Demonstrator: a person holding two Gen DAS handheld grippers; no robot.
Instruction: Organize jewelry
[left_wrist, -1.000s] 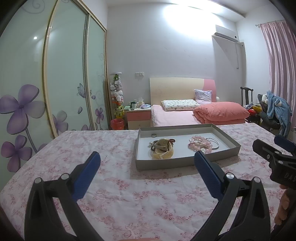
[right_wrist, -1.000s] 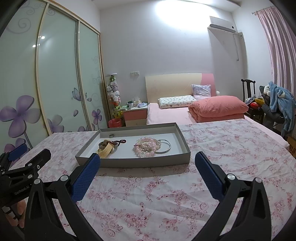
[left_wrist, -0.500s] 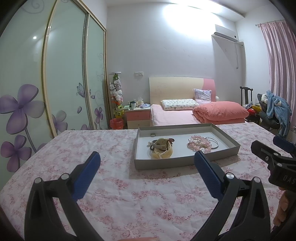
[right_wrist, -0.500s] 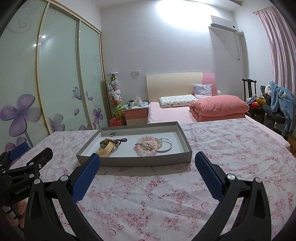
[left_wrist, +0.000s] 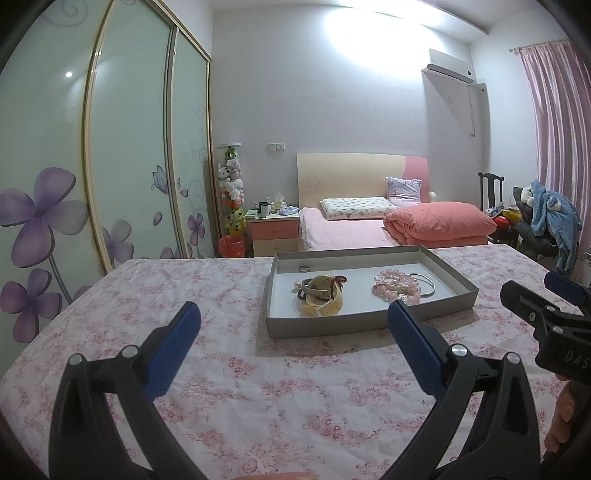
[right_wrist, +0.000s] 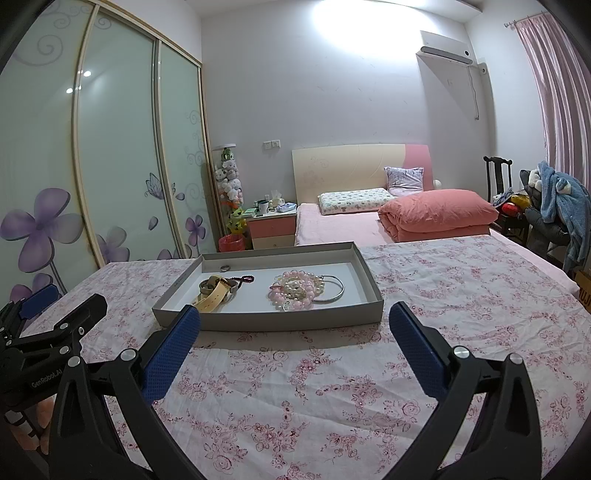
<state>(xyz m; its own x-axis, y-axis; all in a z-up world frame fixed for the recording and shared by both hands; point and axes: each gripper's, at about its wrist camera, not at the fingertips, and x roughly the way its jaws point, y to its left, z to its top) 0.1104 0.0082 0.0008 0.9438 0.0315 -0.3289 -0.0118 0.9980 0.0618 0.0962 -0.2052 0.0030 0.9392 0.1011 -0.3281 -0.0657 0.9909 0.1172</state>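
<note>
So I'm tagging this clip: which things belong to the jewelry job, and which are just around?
Job: tray, watch, pink beads, bangle, ring, left gripper, right gripper.
Around: pillow, nightstand, chair.

One tray (right_wrist: 269, 320) lay on one floral cloth (right_wrist: 332, 387). It held one ring (right_wrist: 225, 267), one watch (right_wrist: 216, 293), one silver bangle (right_wrist: 334, 291), and a cluster of bead bracelets (right_wrist: 295, 291), number unclear. Two pillows (right_wrist: 352, 201) showed.
</note>
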